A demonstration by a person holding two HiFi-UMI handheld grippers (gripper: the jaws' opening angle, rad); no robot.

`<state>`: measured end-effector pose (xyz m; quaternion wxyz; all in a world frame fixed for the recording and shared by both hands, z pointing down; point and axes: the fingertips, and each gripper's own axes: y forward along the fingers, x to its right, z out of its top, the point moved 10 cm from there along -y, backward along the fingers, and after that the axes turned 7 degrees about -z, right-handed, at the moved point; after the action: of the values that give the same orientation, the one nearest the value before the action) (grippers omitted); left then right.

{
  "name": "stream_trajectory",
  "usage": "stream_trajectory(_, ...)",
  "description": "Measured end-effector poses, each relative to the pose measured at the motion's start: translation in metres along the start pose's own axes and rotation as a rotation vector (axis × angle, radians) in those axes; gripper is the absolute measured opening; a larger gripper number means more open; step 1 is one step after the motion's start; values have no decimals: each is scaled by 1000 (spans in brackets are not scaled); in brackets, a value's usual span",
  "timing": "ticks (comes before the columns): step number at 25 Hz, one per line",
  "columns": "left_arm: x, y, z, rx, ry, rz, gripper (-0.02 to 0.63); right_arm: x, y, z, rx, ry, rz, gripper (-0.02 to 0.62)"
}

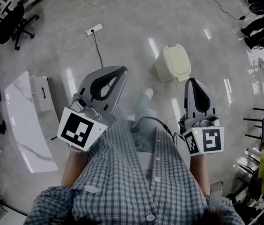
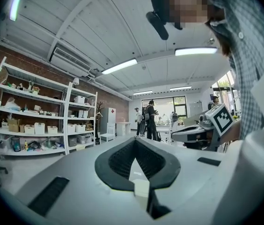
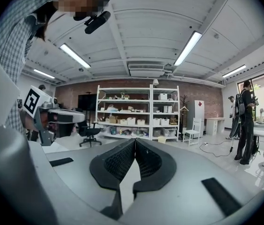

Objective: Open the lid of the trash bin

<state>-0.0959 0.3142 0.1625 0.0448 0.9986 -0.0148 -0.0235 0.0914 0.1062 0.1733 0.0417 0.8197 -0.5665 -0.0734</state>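
A cream trash bin with its lid down stands on the grey floor, seen only in the head view. My left gripper is held up at chest height, well left of the bin, jaws shut with nothing between them. My right gripper hovers just in front of the bin on its right side, also shut and empty. In the left gripper view the jaw tips of the left gripper meet. The right gripper view shows the right gripper with its tips together too. Both gripper cameras look across the room, not at the bin.
A white marble-look slab and a white cabinet lie on the left. A power strip with cable is on the floor beyond. An office chair stands far left. Shelving and standing people are across the room.
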Motion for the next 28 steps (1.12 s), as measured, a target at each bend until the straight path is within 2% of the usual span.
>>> stream_trajectory(8, -35, 38, 6, -33, 20, 52, 5, 30, 66, 0, -14, 2, 48, 17)
stream_trajectory(11, -49, 56, 10, -49, 19, 76, 5, 41, 95, 9, 9, -17, 85, 18)
stream_trajectory(15, -68, 89, 22, -13, 36, 84, 5, 59, 124, 15, 37, -38, 106, 18)
stream_trajectory(20, -84, 137, 34, 3, 53, 45, 5, 95, 146, 18, 48, -29, 63, 18)
stream_trajectory(24, -91, 186, 47, 80, 94, -37, 5, 133, 153, 22, 56, -32, -16, 17)
stream_trajectory(28, -89, 222, 45, -5, 81, -98, 5, 163, 145, 16, 32, -4, -96, 18)
